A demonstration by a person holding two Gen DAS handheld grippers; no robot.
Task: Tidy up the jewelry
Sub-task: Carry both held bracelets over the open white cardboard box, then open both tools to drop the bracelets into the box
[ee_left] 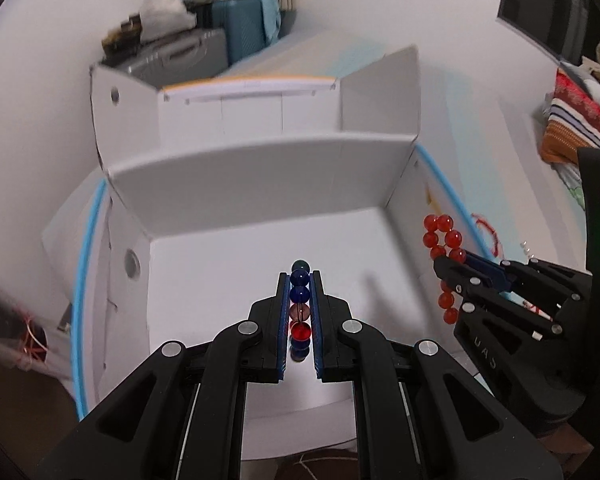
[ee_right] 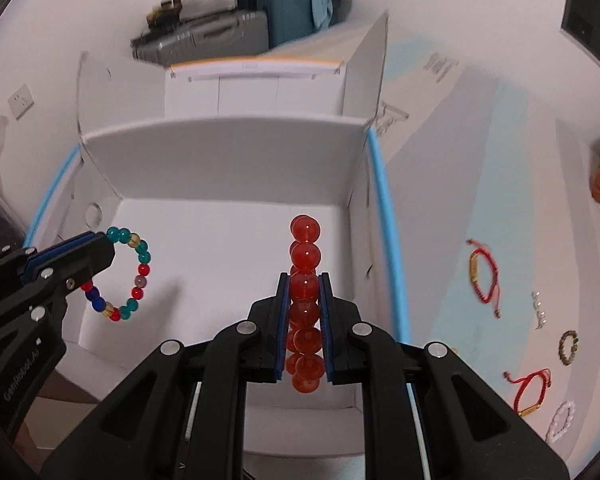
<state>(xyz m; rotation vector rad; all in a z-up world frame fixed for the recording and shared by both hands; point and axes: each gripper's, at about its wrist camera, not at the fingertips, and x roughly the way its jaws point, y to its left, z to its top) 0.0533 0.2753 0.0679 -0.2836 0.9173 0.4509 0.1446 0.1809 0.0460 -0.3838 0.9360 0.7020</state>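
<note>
My left gripper [ee_left: 300,280] is shut on a multicoloured bead bracelet [ee_left: 300,294] and holds it over the open white box [ee_left: 260,184]. In the right wrist view that bracelet [ee_right: 140,258] hangs as a ring from the left gripper [ee_right: 106,246] at the left. My right gripper [ee_right: 305,282] is shut on a red bead bracelet [ee_right: 306,256], also above the box floor [ee_right: 220,240]. In the left wrist view the red bracelet [ee_left: 446,236] hangs from the right gripper [ee_left: 454,260] by the box's right wall.
On the light blue mat right of the box lie two red cord bracelets [ee_right: 484,276] [ee_right: 530,394], a brown bead bracelet [ee_right: 568,348], a white bracelet [ee_right: 560,420] and a small silver piece [ee_right: 539,308]. Suitcases [ee_right: 220,36] stand behind the box.
</note>
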